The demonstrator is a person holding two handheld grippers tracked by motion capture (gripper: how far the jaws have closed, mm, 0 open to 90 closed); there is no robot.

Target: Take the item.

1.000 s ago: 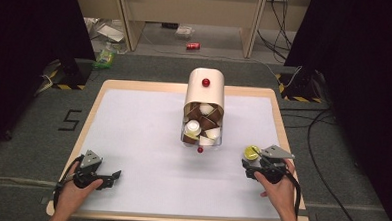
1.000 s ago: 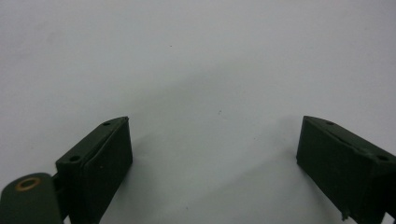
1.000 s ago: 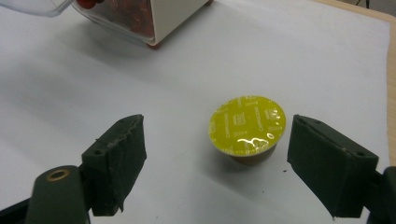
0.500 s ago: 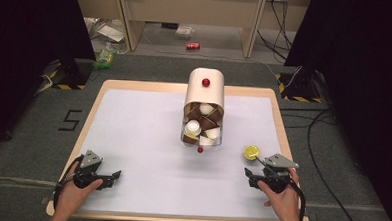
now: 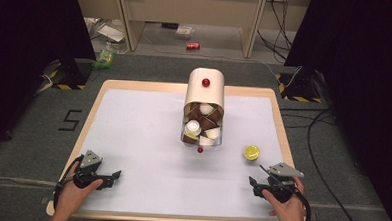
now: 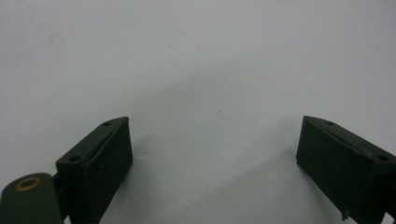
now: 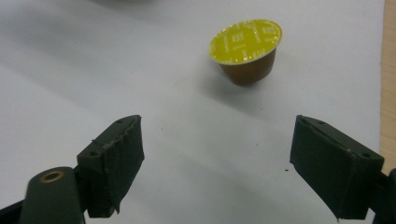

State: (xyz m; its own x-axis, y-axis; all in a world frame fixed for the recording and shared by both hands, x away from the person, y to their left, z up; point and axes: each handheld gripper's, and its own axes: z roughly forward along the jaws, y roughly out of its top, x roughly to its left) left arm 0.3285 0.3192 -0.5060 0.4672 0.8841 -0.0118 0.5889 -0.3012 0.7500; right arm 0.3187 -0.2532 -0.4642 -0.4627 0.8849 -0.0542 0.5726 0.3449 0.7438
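Resting near the front right corner of the surface [image 5: 134,113], the right gripper [image 5: 263,179] sits in the person's right hand [image 5: 286,207] with its jaws spread wide and nothing between them; they have just been opening further. In the right gripper view the two black jaws rise from the bottom over bare white surface, and the yellow-lidded capsule [image 7: 246,50] stands beyond them, well clear of both jaws and closer to the right jaw's side. It sits upright on its narrow brown base with the yellow foil lid facing up (the print on the lid is too small to read). Seen from the high view, the same capsule [image 5: 251,152] lies near the right edge of the surface, just ahead of the right gripper and apart from it. Near the front left corner, the left gripper [image 5: 112,177] is held in the left hand [image 5: 72,197], its jaws also wide apart and empty over plain white surface, as the left gripper view shows. Farther back, about the middle of the surface and toward its far edge, stands a cream-coloured capsule dispenser [image 5: 205,93] with a red knob on its rounded top; its lower open part holds brown and white capsules [image 5: 199,128]. A small red ball [image 5: 200,150] lies just in front of the dispenser's near end, to the left of the yellow capsule and apart from it.
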